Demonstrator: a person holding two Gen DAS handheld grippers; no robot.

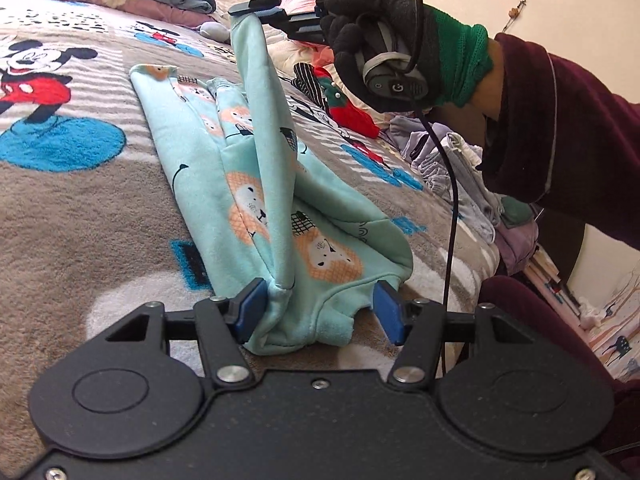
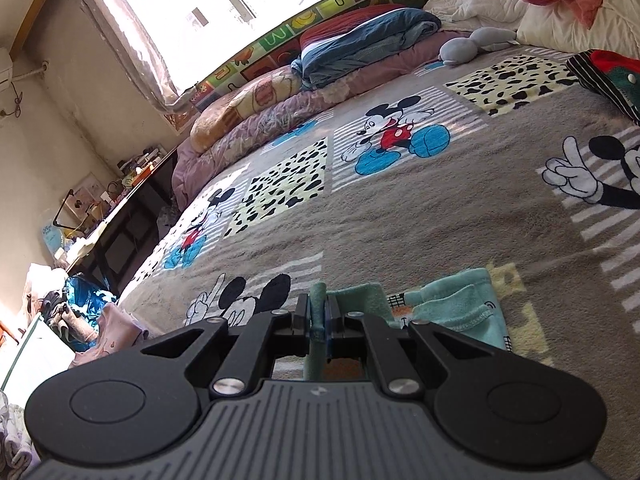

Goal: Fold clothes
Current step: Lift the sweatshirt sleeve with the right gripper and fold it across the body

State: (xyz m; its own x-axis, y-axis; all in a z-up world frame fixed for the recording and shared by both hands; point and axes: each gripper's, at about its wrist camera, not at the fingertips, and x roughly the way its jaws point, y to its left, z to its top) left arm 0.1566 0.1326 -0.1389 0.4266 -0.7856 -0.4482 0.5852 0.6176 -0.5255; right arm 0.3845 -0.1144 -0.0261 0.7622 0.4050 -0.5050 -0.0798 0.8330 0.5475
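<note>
Your left gripper (image 1: 318, 312) sits half open; the mint garment (image 1: 256, 184) bunches between the blue pads, touching the left one, not pinched. Your right gripper (image 2: 319, 322) is clamped tight on a fold of it, lifting a strip toward twelve o'clock in the left view. The rest lies on the cartoon blanket (image 1: 80, 208), centre frame. Unfolded clothes pile (image 1: 448, 152) at three o'clock.

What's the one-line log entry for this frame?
task: fold clothes | right gripper: shut on garment edge, lifted | left gripper: open, hem between pads | surface: blanket
</note>
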